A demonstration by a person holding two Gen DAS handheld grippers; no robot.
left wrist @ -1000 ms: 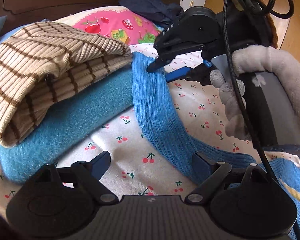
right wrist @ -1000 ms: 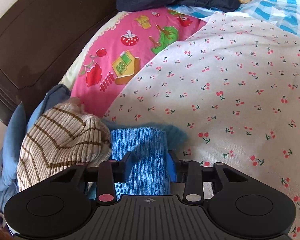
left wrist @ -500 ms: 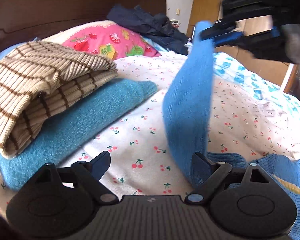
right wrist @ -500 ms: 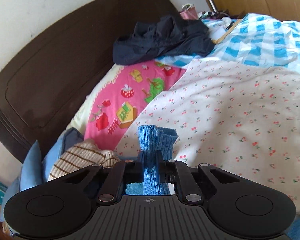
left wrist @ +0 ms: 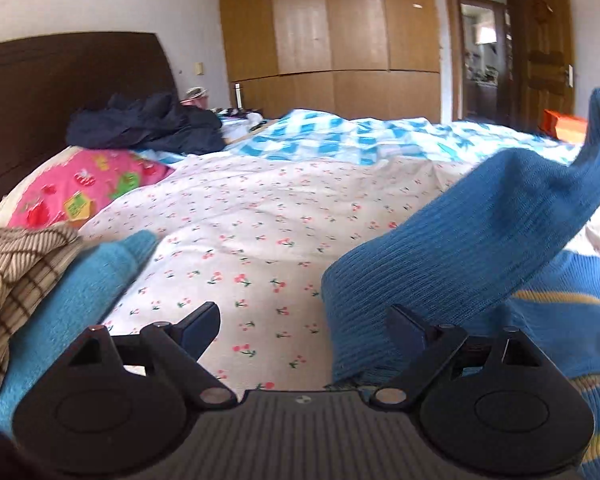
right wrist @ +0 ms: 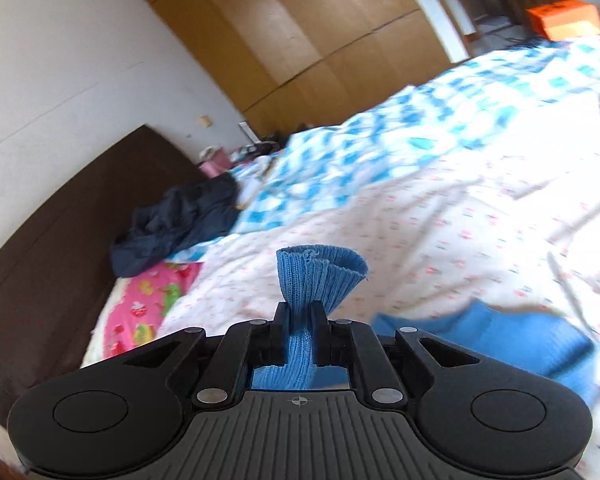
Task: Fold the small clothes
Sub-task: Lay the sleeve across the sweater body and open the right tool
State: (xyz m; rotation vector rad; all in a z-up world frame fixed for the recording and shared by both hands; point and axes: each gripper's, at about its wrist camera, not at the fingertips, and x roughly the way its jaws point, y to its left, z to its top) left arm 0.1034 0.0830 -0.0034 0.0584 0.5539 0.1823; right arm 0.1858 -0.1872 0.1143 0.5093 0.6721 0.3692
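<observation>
While the right tongs (right wrist: 298,322) pinch a blue knit sleeve (right wrist: 312,276), its cuff fans out beyond the fingertips above the bed.

Item 1, right tongs: fingers (right wrist: 278,332) pressed together on the bunched sleeve; their jaws had been closing within the last second. From the left wrist view only a dark tip of them shows at the far right edge, where the sleeve end is lifted.

Item 2, sleeve: from the left wrist view the sleeve (left wrist: 480,256) runs up from the lower middle to the upper right, clear of the sheet along most of its length. It belongs to a blue sweater (left wrist: 560,320) with yellow stripes, lying on the bed at the lower right.

Item 3, left tongs (left wrist: 304,324): spread wide, nothing pinched. The right finger (left wrist: 408,326) lies against the lower part of the sleeve; the left finger (left wrist: 200,324) hangs over bare sheet.

Item 4, sheet (left wrist: 260,216): white with a cherry print, covering the near part of the bed.

Item 5, folded stack at left: a brown checked knit (left wrist: 16,272) on a blue fleece (left wrist: 72,300).

Item 6, background: pink pillow (left wrist: 80,188), dark clothes (left wrist: 148,124) near a brown headboard (left wrist: 60,72), blue checked quilt (left wrist: 340,132), wooden wardrobe (left wrist: 332,40).
</observation>
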